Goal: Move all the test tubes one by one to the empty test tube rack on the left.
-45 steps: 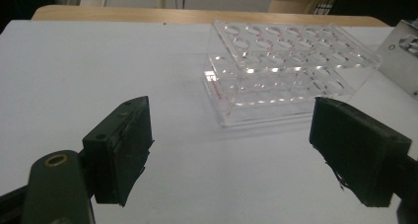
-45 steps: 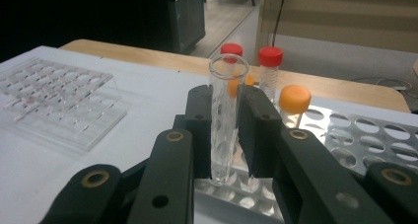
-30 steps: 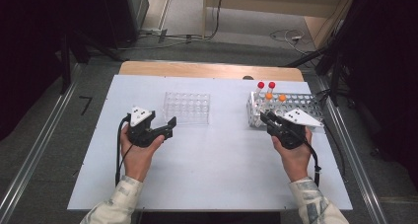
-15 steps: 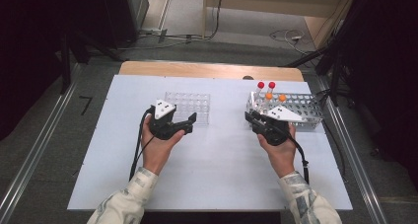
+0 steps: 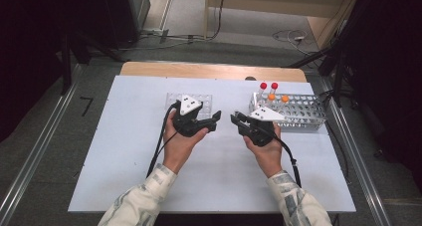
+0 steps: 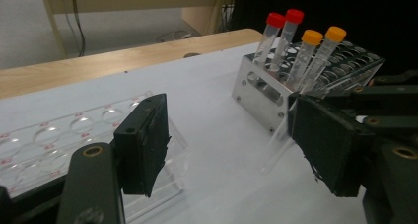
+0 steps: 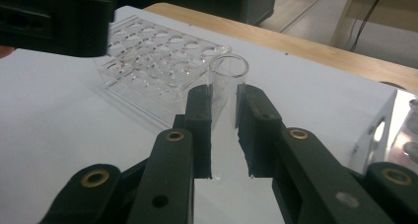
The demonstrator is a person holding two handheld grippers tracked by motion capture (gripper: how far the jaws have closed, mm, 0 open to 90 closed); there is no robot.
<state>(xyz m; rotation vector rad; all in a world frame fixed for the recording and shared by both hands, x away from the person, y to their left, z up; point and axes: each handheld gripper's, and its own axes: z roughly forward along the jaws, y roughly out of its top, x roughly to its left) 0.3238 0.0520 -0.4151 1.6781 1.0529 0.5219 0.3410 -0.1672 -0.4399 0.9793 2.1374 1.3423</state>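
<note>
I'm gripping a clear uncapped plastic tube (image 7: pixel 226 88) in my right gripper (image 7: pixel 224 130) while my empty left gripper (image 6: pixel 226 150) is narrowing its wide-apart jaws toward it, so a sloppy handoff could be knocking it loose near the clear acrylic rack (image 7: pixel 157 61).

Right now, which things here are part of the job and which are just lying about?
In the job:
- clear tube, clamped in the right tongs
- left tongs, jaws just been closing, nothing between them
- clear plastic rack
- metal rack

Lying about:
- two red-capped tubes and two orange-capped tubes, in the metal rack
- cables on the floor
</note>
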